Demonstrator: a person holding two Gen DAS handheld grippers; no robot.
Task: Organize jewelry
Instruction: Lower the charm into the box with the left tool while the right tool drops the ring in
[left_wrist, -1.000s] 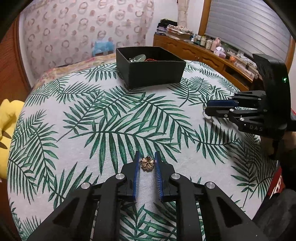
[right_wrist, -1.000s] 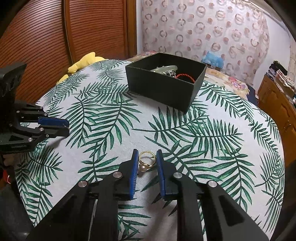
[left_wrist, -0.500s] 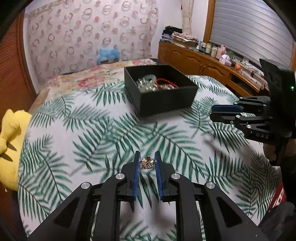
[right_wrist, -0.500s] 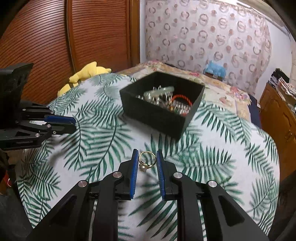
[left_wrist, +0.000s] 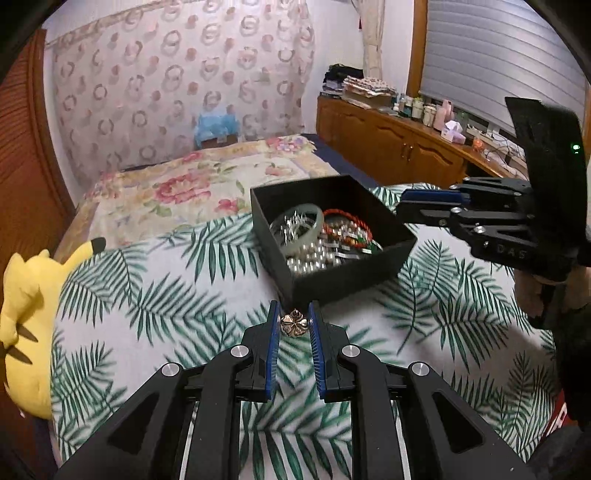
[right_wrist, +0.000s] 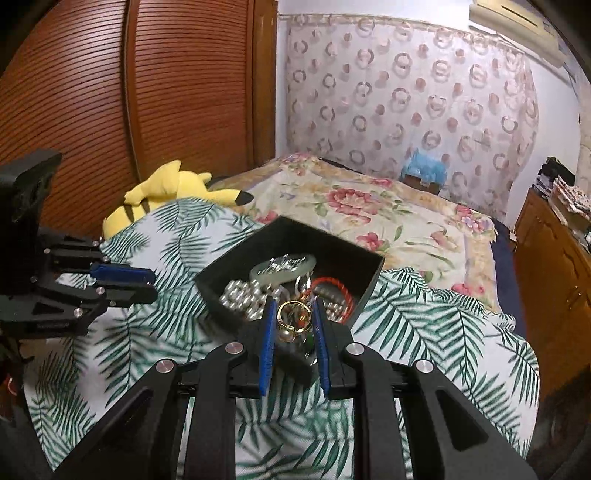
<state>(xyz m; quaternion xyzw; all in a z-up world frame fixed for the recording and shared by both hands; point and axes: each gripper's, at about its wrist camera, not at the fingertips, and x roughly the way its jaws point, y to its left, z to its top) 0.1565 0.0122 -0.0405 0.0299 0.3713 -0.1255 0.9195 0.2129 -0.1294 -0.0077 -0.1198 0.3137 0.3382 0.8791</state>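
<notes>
A black open box (left_wrist: 354, 278) stands on the palm-leaf cloth (left_wrist: 147, 302), filled with a pale green bangle (left_wrist: 295, 230), silver beads and a red cord bracelet (left_wrist: 347, 218). My left gripper (left_wrist: 293, 325) is shut on a small gold flower brooch (left_wrist: 293, 325), held above the cloth just short of the box's near wall. My right gripper (right_wrist: 293, 319) is shut on a gold ring with a pearl (right_wrist: 291, 321), raised at the box (right_wrist: 295, 240) near corner. Each gripper appears side-on in the other's view: the right gripper (left_wrist: 428, 206) and the left gripper (right_wrist: 140, 282).
A yellow plush toy (left_wrist: 26, 325) lies at the cloth's left edge. Beyond the box is a floral bedspread (left_wrist: 192, 184). A wooden sideboard (left_wrist: 399, 147) with bottles runs along the right, and slatted wooden doors (right_wrist: 147, 92) stand to the left.
Both grippers have risen and moved toward the box, each still holding its piece. The box now looks closer and its contents show from above.
</notes>
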